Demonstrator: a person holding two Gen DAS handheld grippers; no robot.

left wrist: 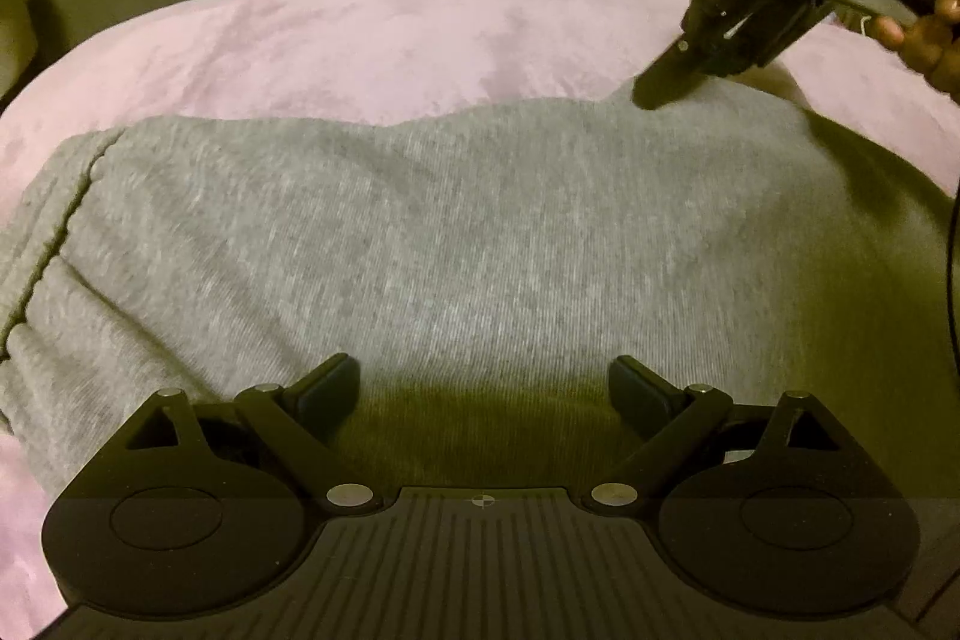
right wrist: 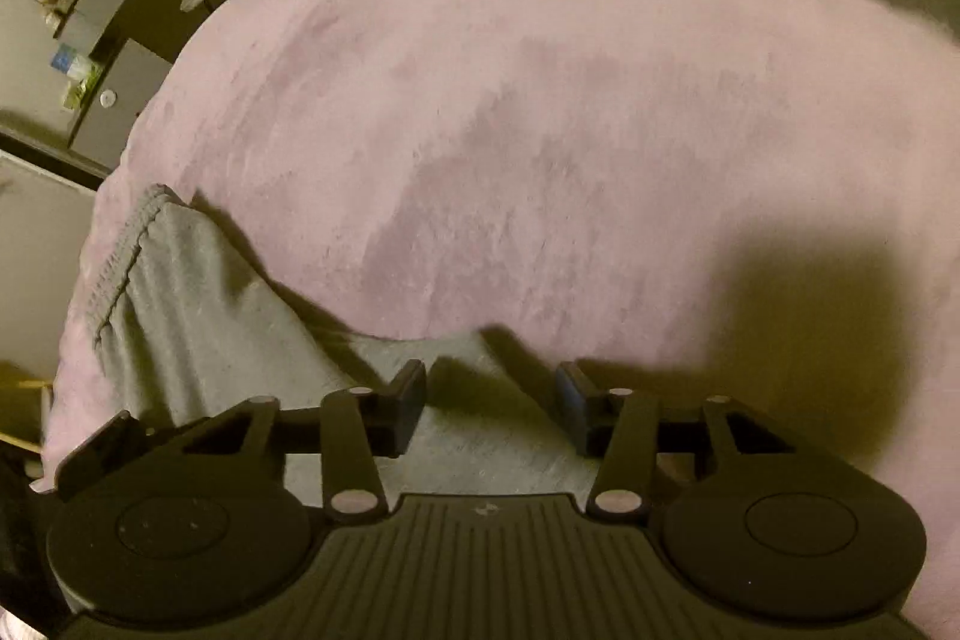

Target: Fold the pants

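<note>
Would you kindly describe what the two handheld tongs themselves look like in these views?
Both are matte black. The left tongs have two round discs at the base, a ribbed centre plate, silver pivot pins and slim linkage arms ending in flat pads. The right tongs match, with bluish pads; seen from the left wrist view, their body bears white letters "DAS" and a thin black cable.

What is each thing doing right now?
Pants: folded, lying flat on the blanket.
Blanket: spread out under the pants.
Left gripper: open wide over the pants, holding nothing.
Right gripper: open, at the pants' far edge, holding nothing.
</note>
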